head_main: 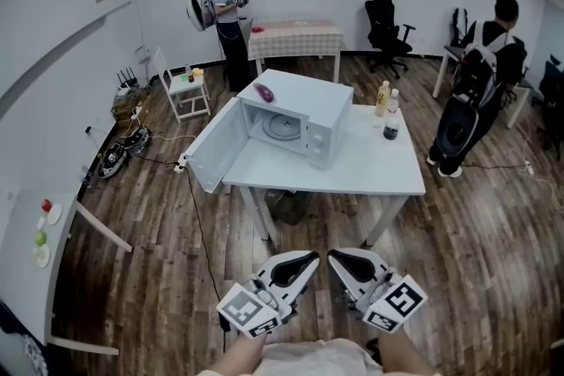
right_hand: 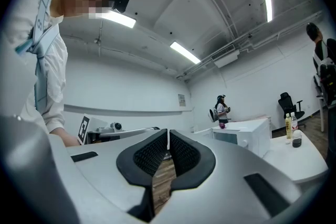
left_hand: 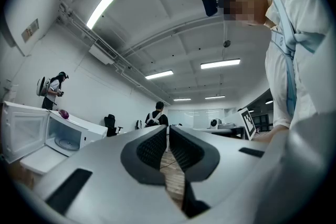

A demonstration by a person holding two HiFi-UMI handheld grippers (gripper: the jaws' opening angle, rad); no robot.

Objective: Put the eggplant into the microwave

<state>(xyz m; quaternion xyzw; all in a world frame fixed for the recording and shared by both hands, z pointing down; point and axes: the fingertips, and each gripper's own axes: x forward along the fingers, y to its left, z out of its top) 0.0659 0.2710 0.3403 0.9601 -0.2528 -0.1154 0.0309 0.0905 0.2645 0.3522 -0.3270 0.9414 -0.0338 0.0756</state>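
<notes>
A small purple eggplant (head_main: 263, 92) lies on top of the white microwave (head_main: 304, 114), whose door (head_main: 214, 145) hangs open to the left with the turntable showing. The microwave stands on a white table (head_main: 352, 167) some way in front of me. Both grippers are low and close to my body, well short of the table. My left gripper (head_main: 307, 261) and right gripper (head_main: 340, 258) are side by side, each shut on nothing. In the left gripper view the left gripper (left_hand: 168, 129) has the microwave (left_hand: 58, 136) and eggplant (left_hand: 63, 114) far left. The right gripper (right_hand: 168, 135) sees the microwave (right_hand: 244, 136) to its right.
Two bottles (head_main: 386, 110) stand on the table to the right of the microwave. One person (head_main: 227, 22) stands at the back by a checked table (head_main: 295, 35); another (head_main: 476, 92) stands to the right. A white chair (head_main: 181, 84) and cables (head_main: 119, 154) are at the left.
</notes>
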